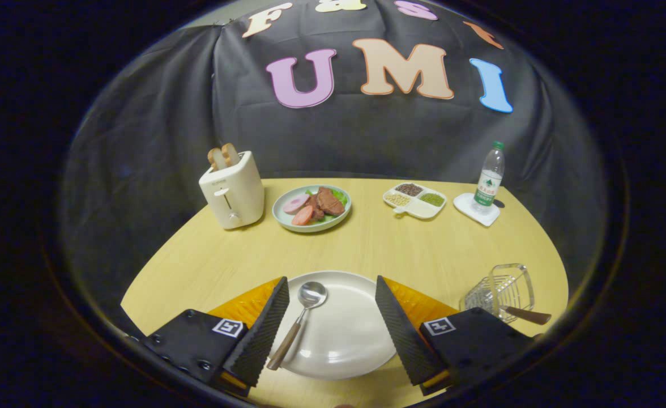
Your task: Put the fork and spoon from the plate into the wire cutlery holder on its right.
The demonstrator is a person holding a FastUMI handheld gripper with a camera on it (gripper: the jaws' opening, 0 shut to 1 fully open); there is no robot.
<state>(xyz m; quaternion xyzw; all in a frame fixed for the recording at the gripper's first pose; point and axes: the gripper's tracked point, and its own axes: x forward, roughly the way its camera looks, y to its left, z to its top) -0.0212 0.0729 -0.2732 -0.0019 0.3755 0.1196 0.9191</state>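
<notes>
Down low, the tongs (pixel 328 323) stand released, their two fingers spread wide over the white plate (pixel 344 340) and gripping nothing. Between them lies the spoon (pixel 299 323), closer to the left finger; its bowl points away toward the far side of the bench (pixel 367 249) and the end of its wooden handle reaches the plate's near rim beside that finger's tip. Both fingers cover the plate's side edges. To the right, well apart from the plate, sits the wire cutlery holder (pixel 500 292), partly hidden behind the right finger's block; a wooden handle (pixel 528 315) sticks out of it to the right, and whether this belongs to the fork cannot be told, as its head is hidden among the wires. Beyond the plate runs a broad bare stretch of bench. At the far edge stand a toaster (pixel 232 195) with bread in it, a plate of meat (pixel 311 208), a divided dish (pixel 415 200) and a water bottle (pixel 490 178) on a small tray
</notes>
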